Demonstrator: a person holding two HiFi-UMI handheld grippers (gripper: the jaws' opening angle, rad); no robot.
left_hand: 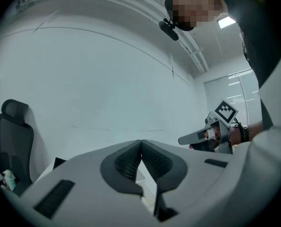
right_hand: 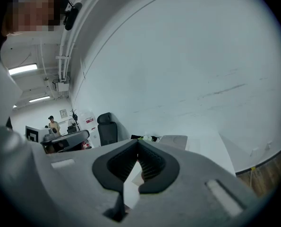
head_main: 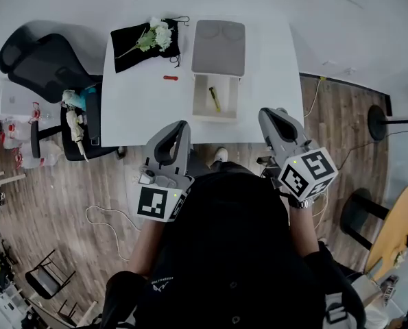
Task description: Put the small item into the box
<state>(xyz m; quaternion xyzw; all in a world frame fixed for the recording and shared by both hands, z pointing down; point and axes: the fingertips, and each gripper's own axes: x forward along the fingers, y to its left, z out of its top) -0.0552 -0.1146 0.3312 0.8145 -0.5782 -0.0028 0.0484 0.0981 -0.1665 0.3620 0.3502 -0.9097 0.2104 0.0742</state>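
Observation:
A small red item (head_main: pixel 171 77) lies on the white table (head_main: pixel 135 108), left of an open white box (head_main: pixel 198 100). Inside the box rests a slim yellow-green object (head_main: pixel 215 99). The box's grey lid (head_main: pixel 219 46) lies just behind it. My left gripper (head_main: pixel 180 125) hovers at the table's near edge, jaws shut and empty; its pads (left_hand: pixel 131 157) meet at the tip. My right gripper (head_main: pixel 267 113) hangs off the near right corner, also shut with nothing in it, pads (right_hand: pixel 149 162) touching. Both grippers are well short of the red item.
A black cloth (head_main: pixel 132 43) with white flowers (head_main: pixel 159 34) lies at the table's far left. A black office chair (head_main: pixel 46 64) with clutter stands left of the table. Cables run over the wooden floor (head_main: pixel 66 204). A black stool (head_main: pixel 358 214) is on the right.

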